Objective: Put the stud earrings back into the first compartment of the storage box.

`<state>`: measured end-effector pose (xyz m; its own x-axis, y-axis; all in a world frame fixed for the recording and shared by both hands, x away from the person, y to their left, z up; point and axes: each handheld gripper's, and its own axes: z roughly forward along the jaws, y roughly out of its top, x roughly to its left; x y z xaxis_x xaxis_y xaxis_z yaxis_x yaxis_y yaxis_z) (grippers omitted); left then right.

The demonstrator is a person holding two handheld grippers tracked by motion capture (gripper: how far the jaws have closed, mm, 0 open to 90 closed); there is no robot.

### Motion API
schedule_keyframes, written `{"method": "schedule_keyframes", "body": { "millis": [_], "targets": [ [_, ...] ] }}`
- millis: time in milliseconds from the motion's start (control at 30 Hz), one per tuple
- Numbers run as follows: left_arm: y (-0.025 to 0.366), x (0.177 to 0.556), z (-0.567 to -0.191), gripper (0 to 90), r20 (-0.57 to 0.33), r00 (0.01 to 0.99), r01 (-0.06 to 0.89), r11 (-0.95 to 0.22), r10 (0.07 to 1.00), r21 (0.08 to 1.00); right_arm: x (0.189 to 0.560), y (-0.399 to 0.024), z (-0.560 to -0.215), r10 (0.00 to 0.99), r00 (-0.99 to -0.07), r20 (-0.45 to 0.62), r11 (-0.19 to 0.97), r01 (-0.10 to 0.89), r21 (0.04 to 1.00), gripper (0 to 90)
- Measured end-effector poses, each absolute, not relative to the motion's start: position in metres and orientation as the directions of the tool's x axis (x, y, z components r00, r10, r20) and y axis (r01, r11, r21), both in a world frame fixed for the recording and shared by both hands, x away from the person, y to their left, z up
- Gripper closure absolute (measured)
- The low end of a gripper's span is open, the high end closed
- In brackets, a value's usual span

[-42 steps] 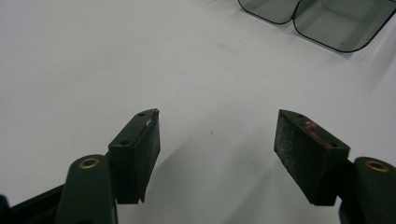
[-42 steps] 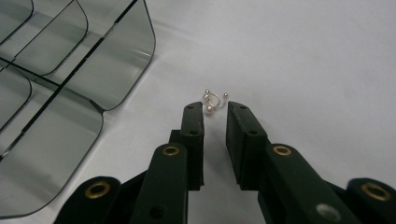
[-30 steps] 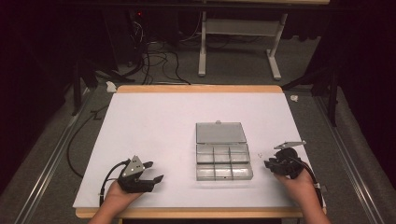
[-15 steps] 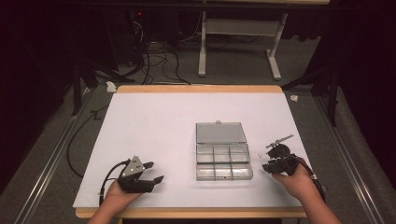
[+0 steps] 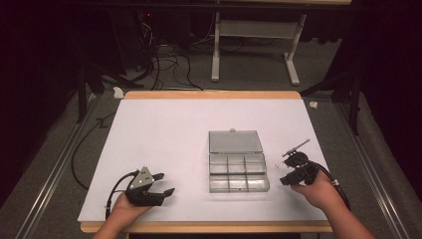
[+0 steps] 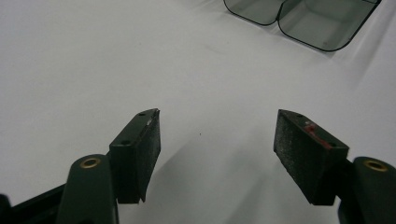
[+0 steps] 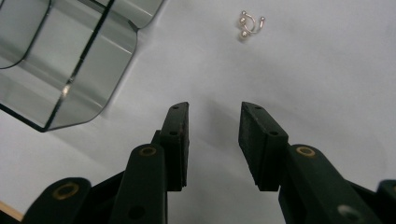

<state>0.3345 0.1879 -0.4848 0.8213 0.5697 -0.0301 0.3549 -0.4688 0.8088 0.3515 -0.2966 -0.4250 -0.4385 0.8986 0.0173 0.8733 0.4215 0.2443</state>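
Note:
A clear plastic compartment box (image 5: 237,172) lies on the white table cover with its lid (image 5: 235,142) folded back; its corner also appears as box (image 6: 303,18) and box (image 7: 70,60). A tiny silver ring with beads (image 7: 250,24) lies on the cover just right of the box, a speck in the high view as ring (image 5: 276,168). My right gripper (image 7: 212,112) is open with a narrow gap, empty, a short way before the ring; in the high view the right gripper (image 5: 286,178) points at the box's right side. My left gripper (image 6: 217,116) is wide open and empty, resting at the front left as left gripper (image 5: 165,183).
The white cover (image 5: 164,129) spreads over a wooden table with a front edge (image 5: 209,227). A thin grey rod (image 5: 296,148) sticks up from the right gripper. Cables (image 5: 164,64) and a desk frame (image 5: 254,50) stand on the floor behind.
My right gripper has moved left, nearer to the box's right side and the small ring. The left gripper has stayed where it was.

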Motion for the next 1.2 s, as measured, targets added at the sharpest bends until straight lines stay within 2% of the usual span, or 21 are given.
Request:
{"method": "schedule_keyframes", "body": {
  "millis": [233, 400, 667, 933, 1200],
  "targets": [
    [0.188, 0.335, -0.485, 32.4, -0.029, 0.821, 0.355, -0.47, 0.571, 0.808, 0.364, -0.29, -0.418, 0.885, -0.465, 0.014, 0.449, 0.863, 0.229, 66.9],
    [0.188, 0.335, -0.485, 32.4, -0.03, 0.822, 0.355, -0.471, 0.569, 0.808, 0.386, -0.283, -0.411, 0.876, -0.482, 0.018, 0.467, 0.856, 0.22, 71.8],
    [0.188, 0.335, -0.485, 32.4, -0.033, 0.824, 0.355, -0.47, 0.566, 0.808, 0.415, -0.277, -0.419, 0.877, -0.481, 0.004, 0.472, 0.861, 0.192, 74.7],
    [0.188, 0.335, -0.485, 32.4, -0.035, 0.823, 0.357, -0.468, 0.567, 0.808, 0.426, -0.279, -0.432, 0.881, -0.472, 0.015, 0.463, 0.869, 0.173, 80.2],
    [0.188, 0.335, -0.485, 32.4, -0.034, 0.822, 0.358, -0.47, 0.568, 0.807, 0.429, -0.277, -0.437, 0.882, -0.472, 0.017, 0.463, 0.871, 0.165, 80.5]
  ]
}}
